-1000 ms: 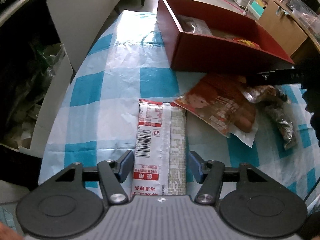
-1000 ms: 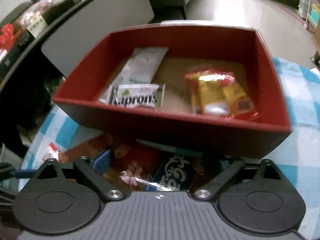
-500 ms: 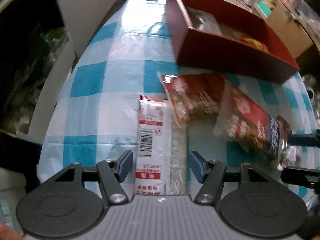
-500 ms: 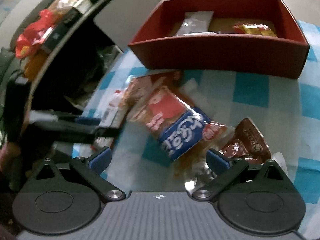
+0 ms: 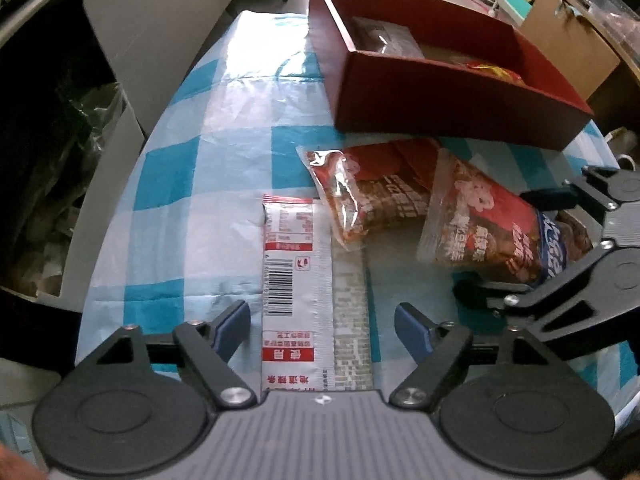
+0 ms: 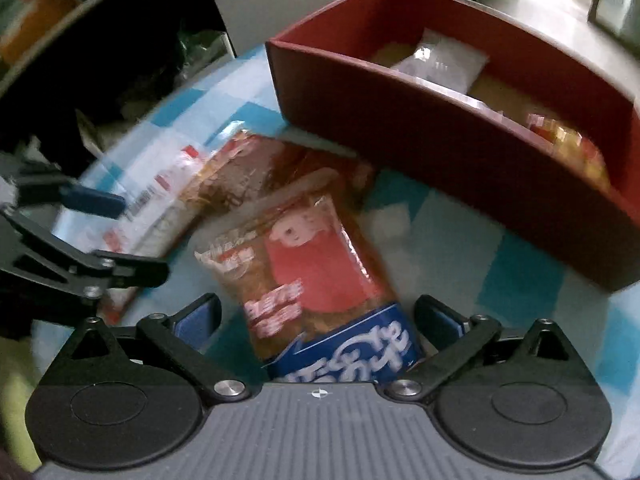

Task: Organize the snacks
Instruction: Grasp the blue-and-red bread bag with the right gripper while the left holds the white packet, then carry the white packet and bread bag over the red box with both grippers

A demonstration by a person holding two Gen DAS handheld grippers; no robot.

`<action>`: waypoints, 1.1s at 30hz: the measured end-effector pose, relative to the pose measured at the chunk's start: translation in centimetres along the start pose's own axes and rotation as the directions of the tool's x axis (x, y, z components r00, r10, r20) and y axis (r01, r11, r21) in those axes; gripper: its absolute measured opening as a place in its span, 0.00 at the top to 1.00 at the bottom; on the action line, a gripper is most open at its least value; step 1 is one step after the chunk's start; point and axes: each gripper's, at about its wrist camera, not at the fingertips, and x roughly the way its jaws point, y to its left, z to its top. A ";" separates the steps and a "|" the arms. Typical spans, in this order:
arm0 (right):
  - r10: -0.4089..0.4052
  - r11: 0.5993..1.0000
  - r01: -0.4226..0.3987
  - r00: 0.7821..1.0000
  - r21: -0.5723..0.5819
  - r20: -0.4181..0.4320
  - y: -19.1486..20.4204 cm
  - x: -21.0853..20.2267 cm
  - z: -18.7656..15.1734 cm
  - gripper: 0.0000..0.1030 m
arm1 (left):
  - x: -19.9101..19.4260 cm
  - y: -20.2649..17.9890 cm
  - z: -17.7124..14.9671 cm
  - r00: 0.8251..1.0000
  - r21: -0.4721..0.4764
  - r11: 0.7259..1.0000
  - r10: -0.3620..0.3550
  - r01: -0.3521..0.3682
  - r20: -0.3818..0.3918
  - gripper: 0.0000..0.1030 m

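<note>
In the left wrist view the left gripper [image 5: 322, 320] sits at the bottom centre, its blue pads spread and just widened, clear of the long white-and-red packet [image 5: 298, 292] that lies flat between them on the blue-checked cloth [image 5: 188, 184]. That view shows the packet's barcode and printed back; the right wrist view gives only a blurred strip of it at mid left [image 6: 160, 196].

The right gripper [image 6: 316, 316], at the bottom centre of its own view, also stands spread, straddling the red-and-blue snack bag [image 6: 316, 280] without pressing it. Its view shows the cartoon figure on the bag; the left view shows the same bag from the side at right centre [image 5: 492, 220], with the right gripper's black linkage over its far end.

A second reddish-brown bag [image 5: 368, 196] lies between packet and bag, just below the dark red box [image 5: 440, 96], which fills the upper right of both views. The right view looks into it: a white packet [image 6: 444, 62] and a yellow-red packet [image 6: 568, 144] inside.
</note>
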 end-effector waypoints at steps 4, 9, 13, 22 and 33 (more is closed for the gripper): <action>-0.067 0.998 0.068 0.997 -0.008 0.048 0.6 0.4 -0.8 0.00 | -0.1 0.3 0.0 1.000 -0.007 1.000 -0.017 0.017 -0.005 0.28; -0.065 0.998 0.064 0.998 0.024 0.014 -0.3 -0.2 0.0 0.05 | -0.1 1.2 0.3 0.999 -0.058 0.998 -0.040 0.039 -0.017 0.29; -0.048 0.994 0.046 0.999 0.096 0.018 -0.8 -1.4 -0.6 0.12 | -0.1 1.8 0.5 0.998 -0.107 0.993 -0.061 0.057 -0.031 0.29; -0.047 0.978 0.024 0.993 0.206 0.107 -0.5 -5.4 -2.9 0.34 | -0.1 1.7 0.5 1.000 -0.130 0.991 -0.013 0.013 -0.004 0.28; -0.002 0.942 -0.073 0.975 0.328 0.222 -3.4 -8.1 -3.1 0.34 | 0.2 -1.6 0.2 0.993 -0.001 0.995 0.099 -0.099 0.072 0.58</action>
